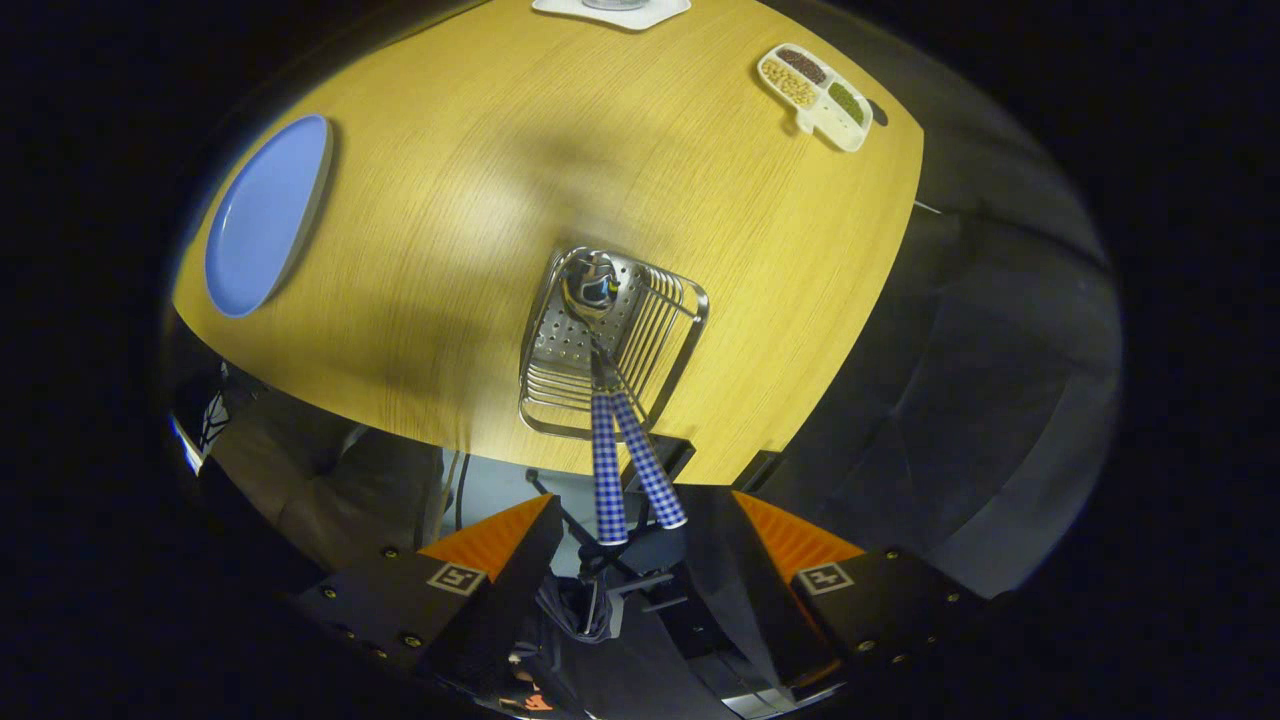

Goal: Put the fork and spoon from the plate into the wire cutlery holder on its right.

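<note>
Two utensils with blue-and-white checked handles were seen standing in the wire cutlery holder (612, 345) at the centre of the frame; the spoon (600, 400), its polished bowl lying low against the perforated metal bottom, was leaned beside the fork (645, 465), whose head was hidden among the wires; both handles were angled down-frame towards the gripper (640, 545). The holder was made of bright chromed wire, rectangular with rounded corners, and was placed near the table's lower edge; the blue plate (268, 215), smooth and matte, was lying bare at the upper left, well apart from the holder. The table (450, 180) was surfaced in pale yellow wood with fine straight grain; a white divided dish (815, 95) of dried beans was set at the upper right, and a white tray (612, 10) at the top edge. The orange-faced fingers (495, 540) were held spread wide, touching nothing, the handle ends lying between them.
</note>
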Action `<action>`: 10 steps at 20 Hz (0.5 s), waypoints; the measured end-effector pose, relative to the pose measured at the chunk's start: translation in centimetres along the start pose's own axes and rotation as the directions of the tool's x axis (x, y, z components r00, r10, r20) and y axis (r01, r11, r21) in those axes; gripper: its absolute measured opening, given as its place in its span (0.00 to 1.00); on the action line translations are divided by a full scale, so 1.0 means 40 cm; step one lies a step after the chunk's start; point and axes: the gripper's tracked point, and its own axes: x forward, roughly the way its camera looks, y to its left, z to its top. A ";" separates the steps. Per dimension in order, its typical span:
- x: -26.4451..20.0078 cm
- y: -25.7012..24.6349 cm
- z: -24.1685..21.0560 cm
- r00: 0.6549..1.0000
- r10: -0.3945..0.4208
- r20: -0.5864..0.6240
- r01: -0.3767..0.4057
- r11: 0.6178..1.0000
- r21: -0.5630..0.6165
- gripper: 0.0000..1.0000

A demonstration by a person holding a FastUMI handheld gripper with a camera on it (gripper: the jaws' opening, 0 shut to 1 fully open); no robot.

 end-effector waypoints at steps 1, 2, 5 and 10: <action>0.002 0.003 -0.011 1.000 -0.005 0.018 0.005 1.000 0.014 0.97; -0.005 0.003 -0.019 0.999 -0.008 0.031 0.007 1.000 0.026 0.97; -0.032 0.016 -0.033 0.996 0.002 0.090 -0.008 0.997 0.072 0.97; -0.111 0.055 0.018 0.944 -0.007 0.330 -0.057 0.981 0.186 0.97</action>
